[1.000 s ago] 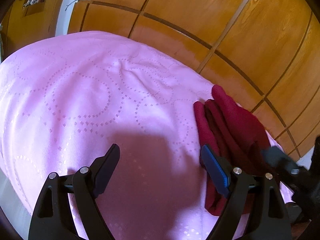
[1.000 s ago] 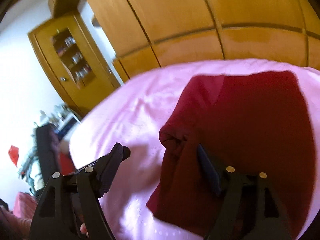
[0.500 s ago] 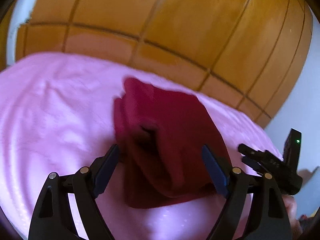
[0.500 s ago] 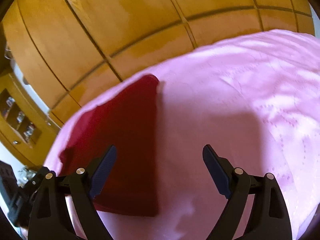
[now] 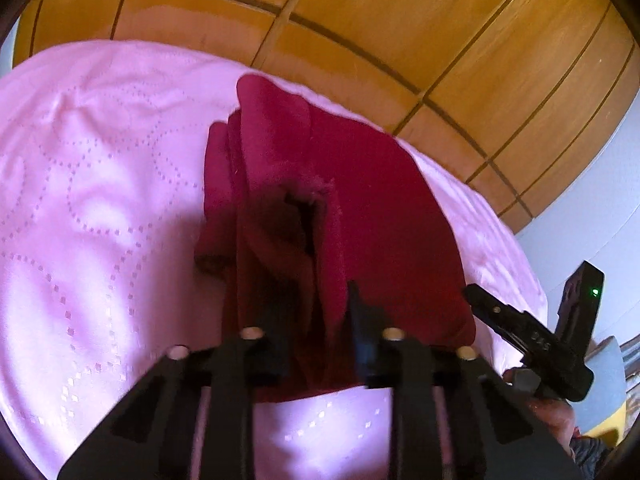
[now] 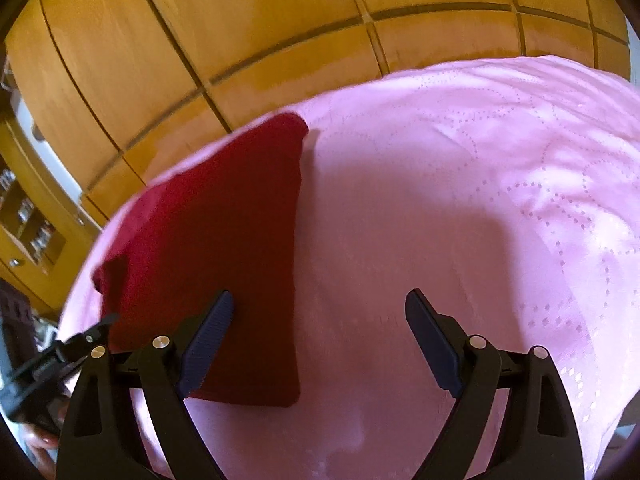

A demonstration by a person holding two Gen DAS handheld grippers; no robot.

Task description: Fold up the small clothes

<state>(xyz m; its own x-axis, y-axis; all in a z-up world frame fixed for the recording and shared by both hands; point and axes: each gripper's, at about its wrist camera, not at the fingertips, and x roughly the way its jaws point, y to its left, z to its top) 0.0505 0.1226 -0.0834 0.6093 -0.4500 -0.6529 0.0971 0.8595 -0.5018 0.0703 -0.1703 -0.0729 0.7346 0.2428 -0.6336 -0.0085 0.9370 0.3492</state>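
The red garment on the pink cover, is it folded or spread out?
Folded. The red garment lies as a compact stack on the pink cover, with several layered edges on its left side; in the right wrist view it forms one tidy block.

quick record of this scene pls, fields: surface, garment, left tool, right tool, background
surface: pink bedspread with a dotted pattern
garment: dark red cloth, folded, lying on the bedspread
left tool: left tool closing, a fold of the cloth between its fingers
right tool: right tool opening, nothing between its fingers, beside the cloth's edge
background: wooden panelled doors
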